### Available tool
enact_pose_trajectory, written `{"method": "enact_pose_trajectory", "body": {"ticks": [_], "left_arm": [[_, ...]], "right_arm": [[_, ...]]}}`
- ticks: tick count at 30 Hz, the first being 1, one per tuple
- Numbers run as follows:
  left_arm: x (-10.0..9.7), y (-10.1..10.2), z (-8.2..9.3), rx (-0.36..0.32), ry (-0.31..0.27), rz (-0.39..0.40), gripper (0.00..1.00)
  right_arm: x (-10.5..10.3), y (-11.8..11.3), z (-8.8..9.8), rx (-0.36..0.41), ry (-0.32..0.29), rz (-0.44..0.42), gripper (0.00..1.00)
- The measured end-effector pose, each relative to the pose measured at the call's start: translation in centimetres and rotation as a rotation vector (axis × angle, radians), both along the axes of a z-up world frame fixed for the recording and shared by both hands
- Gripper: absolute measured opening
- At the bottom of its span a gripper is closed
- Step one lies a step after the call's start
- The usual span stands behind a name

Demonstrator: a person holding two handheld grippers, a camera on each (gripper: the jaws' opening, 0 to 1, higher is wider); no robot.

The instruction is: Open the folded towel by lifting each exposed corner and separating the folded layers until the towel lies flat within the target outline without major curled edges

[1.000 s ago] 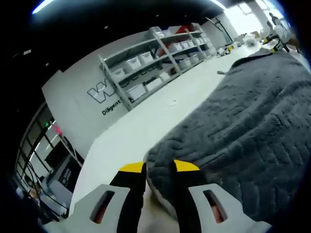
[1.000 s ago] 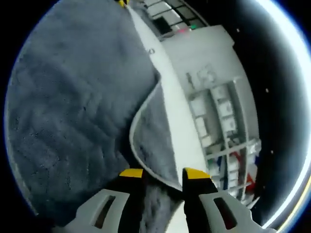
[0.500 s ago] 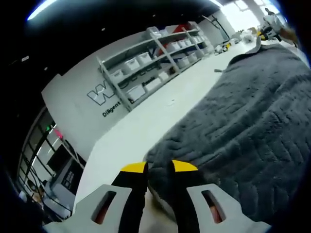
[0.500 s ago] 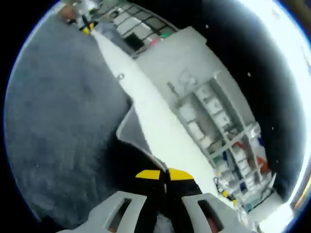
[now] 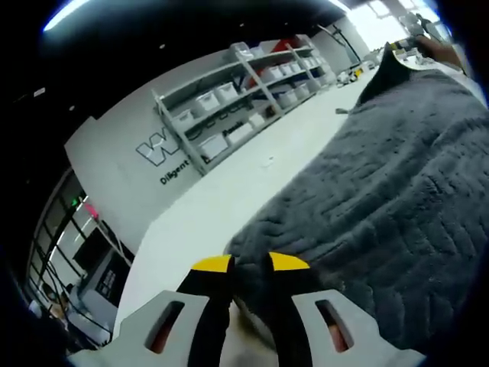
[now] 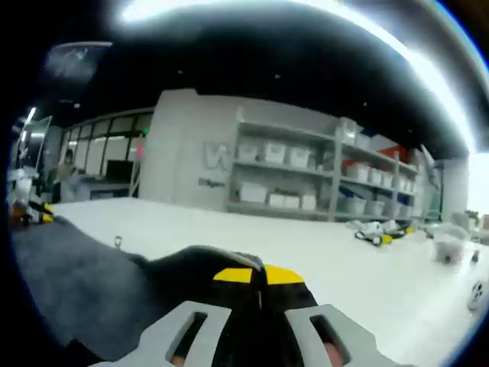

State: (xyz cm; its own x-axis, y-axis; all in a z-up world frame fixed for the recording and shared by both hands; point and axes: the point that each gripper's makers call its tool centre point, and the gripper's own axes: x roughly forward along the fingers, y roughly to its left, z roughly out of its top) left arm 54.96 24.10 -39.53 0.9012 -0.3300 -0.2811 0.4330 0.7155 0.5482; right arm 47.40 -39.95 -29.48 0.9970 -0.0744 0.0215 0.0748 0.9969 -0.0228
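Left gripper view
Left gripper (image 5: 250, 264): yellow-tipped jaws nearly together, pinched on the near corner of the towel — the hem sits between them.
Towel (image 5: 382, 191): dark grey, with a stitched wavy pattern; it spreads from the jaws away to the upper right across the white table (image 5: 229, 199), and its far corner stands up in a dark peak near the top right.
Shelving (image 5: 244, 92): grey racks with white bins against the wall beyond the table.
Wall lettering (image 5: 164, 149): large letters on the white wall, partly behind the racks.

Right gripper view
Right gripper (image 6: 256, 275): jaws pressed together on a fold of towel (image 6: 84, 283) — dark cloth bunches around and just behind the yellow tips.
Towel: slopes down from the jaws to the lower left, over the table (image 6: 359, 264).
Left gripper (image 6: 30, 212): small, at the far left edge beside the towel's edge; too small to read its jaws here.
Shelving (image 6: 306, 180): racks of white bins along the back wall.
Small objects (image 6: 382, 229): clutter on the table at right, too blurred to name.
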Motion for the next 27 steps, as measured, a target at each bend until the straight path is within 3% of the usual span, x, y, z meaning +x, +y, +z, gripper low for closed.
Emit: {"method": "enact_pose_trajectory", "body": {"ticks": [6,8,12,13,15,21,25,27], "left_arm": [[-0.1,0.0,0.0,-0.013,-0.002,0.003,0.15],[0.0,0.1,0.0,-0.015,-0.001,0.003,0.15],[0.0,0.1,0.0,-0.016,-0.001,0.001,0.15],[0.0,0.0,0.0,-0.015,-0.002,0.001,0.15],[0.1,0.1,0.0,-0.012,-0.004,0.001,0.15],[0.1,0.1,0.0,-0.013,-0.008,0.003,0.15],[0.1,0.1,0.0,-0.016,-0.009,0.005,0.15],[0.2,0.1,0.0,-0.015,-0.010,0.006,0.15]], "right_arm": [[2.0,-1.3,0.3,0.104,-0.010,-0.018,0.00],[1.3,0.8,0.2,0.076,-0.013,-0.037,0.00],[2.4,0.9,-1.0,0.093,0.024,-0.073,0.00],[5.2,-0.3,-1.1,0.124,0.024,-0.072,0.00],[6.6,-1.3,-1.6,0.141,0.029,-0.081,0.00],[8.3,-4.3,-4.2,0.104,0.071,-0.133,0.00],[8.2,-5.7,-5.4,-0.033,0.109,-0.168,0.00],[8.7,-5.8,-5.2,-0.057,0.098,-0.167,0.00]]}}
